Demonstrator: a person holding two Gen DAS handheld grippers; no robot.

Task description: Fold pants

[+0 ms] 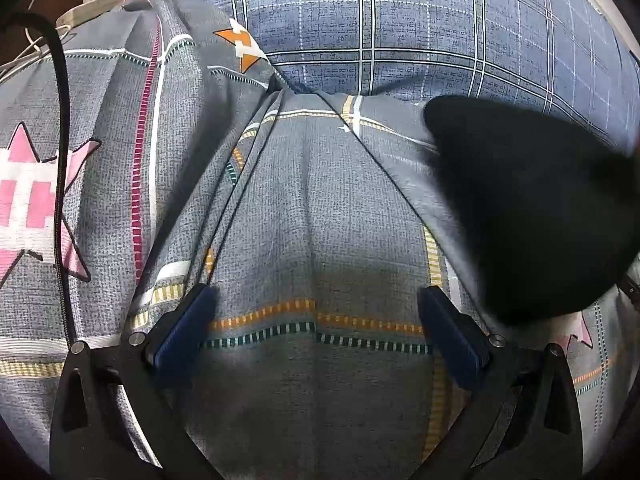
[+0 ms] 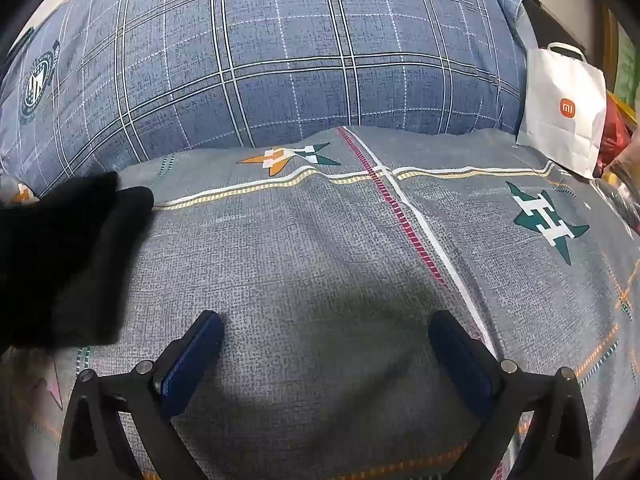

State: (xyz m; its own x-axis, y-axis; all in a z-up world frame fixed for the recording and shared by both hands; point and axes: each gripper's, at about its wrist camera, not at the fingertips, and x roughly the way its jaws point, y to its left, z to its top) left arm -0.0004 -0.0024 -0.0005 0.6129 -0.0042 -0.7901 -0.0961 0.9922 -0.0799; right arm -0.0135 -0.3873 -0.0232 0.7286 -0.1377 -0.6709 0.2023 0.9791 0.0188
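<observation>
Left hand-held gripper (image 1: pixel 316 296) and right hand-held gripper (image 2: pixel 326 322) angled down, wide, empty.

The right gripper (image 2: pixel 326 344) hangs over the grey bedspread (image 2: pixel 320 240) with its blue-padded jaws spread wide and nothing between them; its shadow lies on the cloth just ahead. A black garment, the pants (image 2: pixel 68 260), lies bunched at the left edge of the bedspread, blurred. Beyond the far edge of the bedspread rises a blue checked pillow (image 2: pixel 280 60). At the far right corner stands a white paper bag (image 2: pixel 564 112) with an orange logo.
</observation>
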